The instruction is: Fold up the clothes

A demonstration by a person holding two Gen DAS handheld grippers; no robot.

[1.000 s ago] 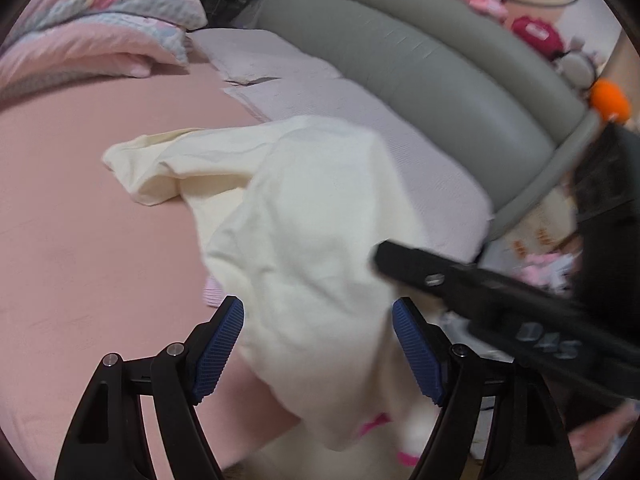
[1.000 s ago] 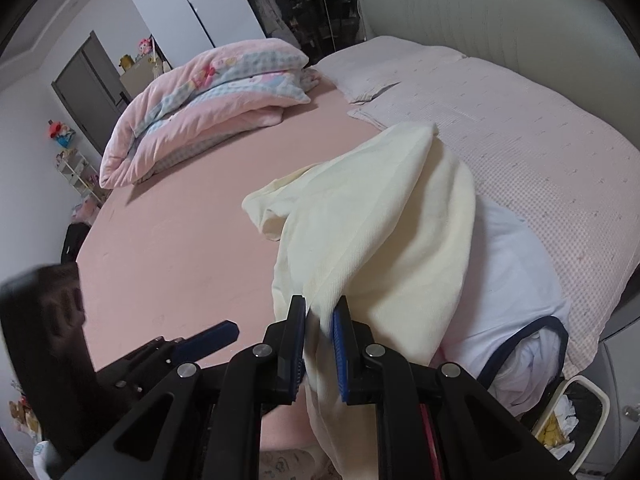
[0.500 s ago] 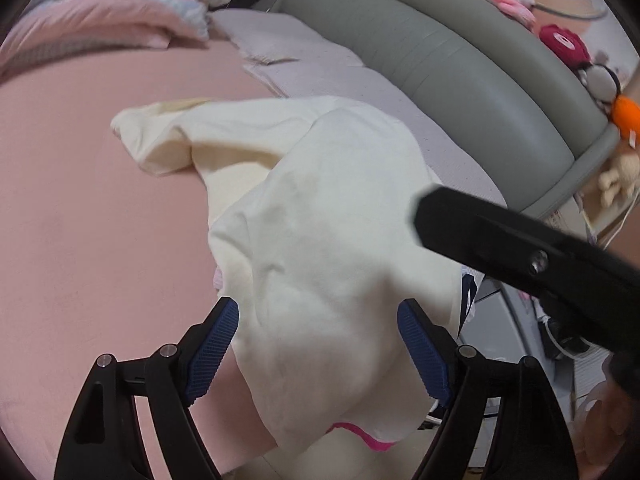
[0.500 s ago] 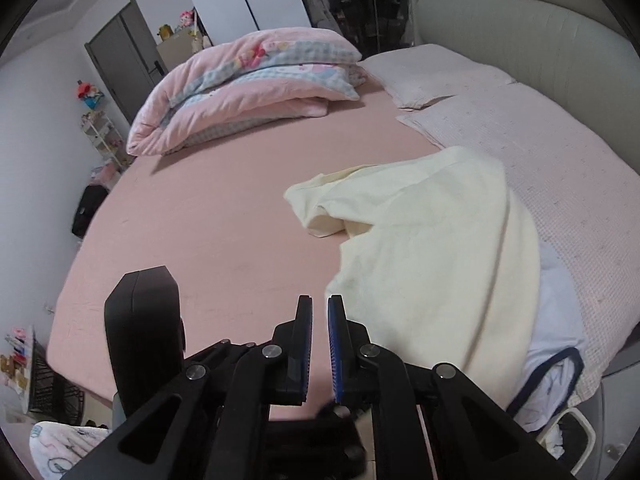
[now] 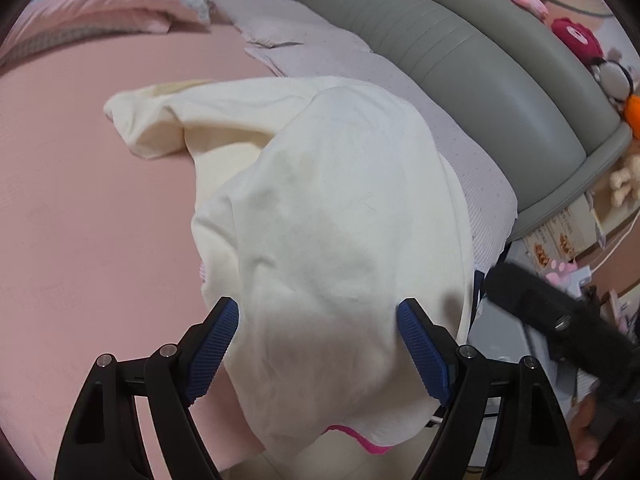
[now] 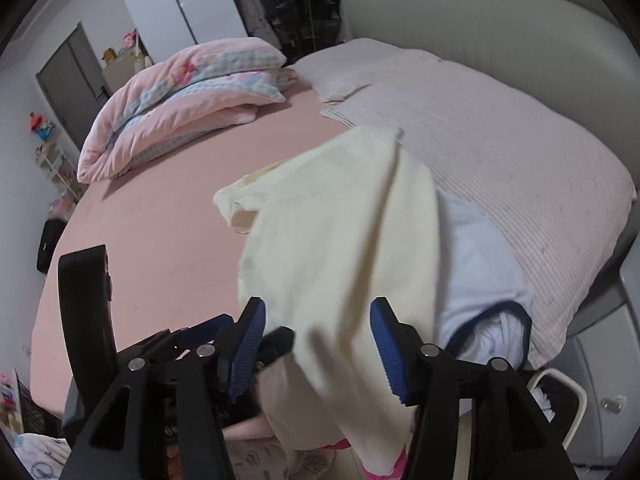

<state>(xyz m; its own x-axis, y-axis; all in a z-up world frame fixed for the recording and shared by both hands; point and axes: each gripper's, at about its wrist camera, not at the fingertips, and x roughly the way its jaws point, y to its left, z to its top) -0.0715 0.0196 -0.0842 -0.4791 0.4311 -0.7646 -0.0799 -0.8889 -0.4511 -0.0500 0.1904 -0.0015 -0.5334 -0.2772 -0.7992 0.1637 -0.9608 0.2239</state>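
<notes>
now one cream garment (image 5: 328,216), two grippers.

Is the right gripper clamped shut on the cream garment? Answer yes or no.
No. The right gripper has just been opening; its jaws stand apart with the cream garment draped between them, unpinched.

Wide free room is left on the pink sheet (image 6: 160,232) to the left of the cream cloth (image 6: 340,240). The far left corner is blocked by a folded quilt (image 6: 180,108). The right side is closed off by the grey headboard (image 5: 480,64) and a pillow (image 6: 360,64)
</notes>
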